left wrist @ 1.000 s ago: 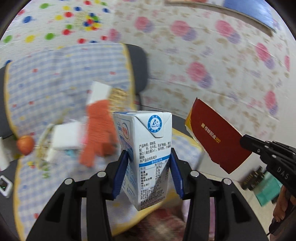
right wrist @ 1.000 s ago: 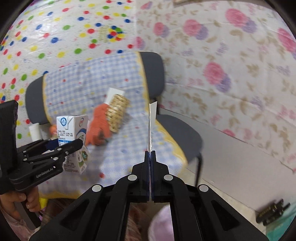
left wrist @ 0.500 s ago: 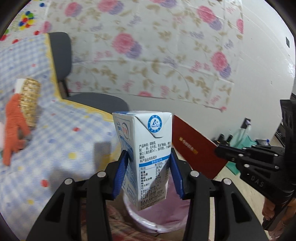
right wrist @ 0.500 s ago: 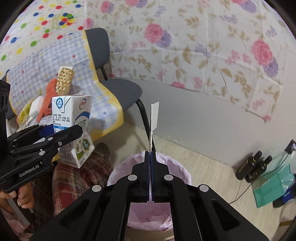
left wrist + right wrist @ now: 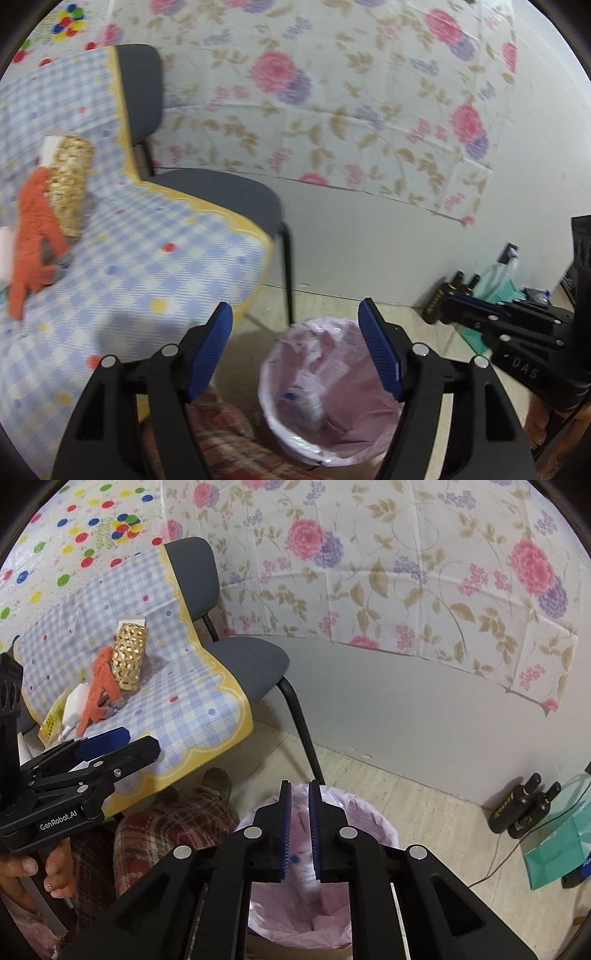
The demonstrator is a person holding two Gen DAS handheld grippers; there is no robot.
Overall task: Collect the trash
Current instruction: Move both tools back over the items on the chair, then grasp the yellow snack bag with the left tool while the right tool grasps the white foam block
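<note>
Drop step, both tools over the bin (image 5: 334, 402).

Left tool (image 5: 295, 354): jaws spreading, nothing between the blue pads (image 5: 208, 354), only the pink liner showing below. Right tool (image 5: 300, 827): jaws just parting, a narrow slit, nothing pinched between them. In the left view, right tool (image 5: 458, 301) reaching in from the right edge, near the bin rim.

Carton (image 5: 306, 402) down inside the bin, lying on the liner; blurred in both views, so possibly still tumbling. Seen through the right tool's slit as a white-blue smear (image 5: 304, 867).

To finish well:
1. Hold both tools above the bin mouth until the jaws stand fully clear.
2. Keep the pads off the liner; thin plastic, likely to snag and drag out.
3. Lift straight up before swinging back, clear of the chair leg (image 5: 301, 731) just beside the bin.
4. Head next for the chair seat, where more lies on the checked cloth (image 5: 177, 709): orange toy (image 5: 98, 690), gold roll (image 5: 129, 657), white block (image 5: 75, 701), yellow packet (image 5: 51, 722).
5. Check which of those count as trash; judgement only, not plain from here.
</note>
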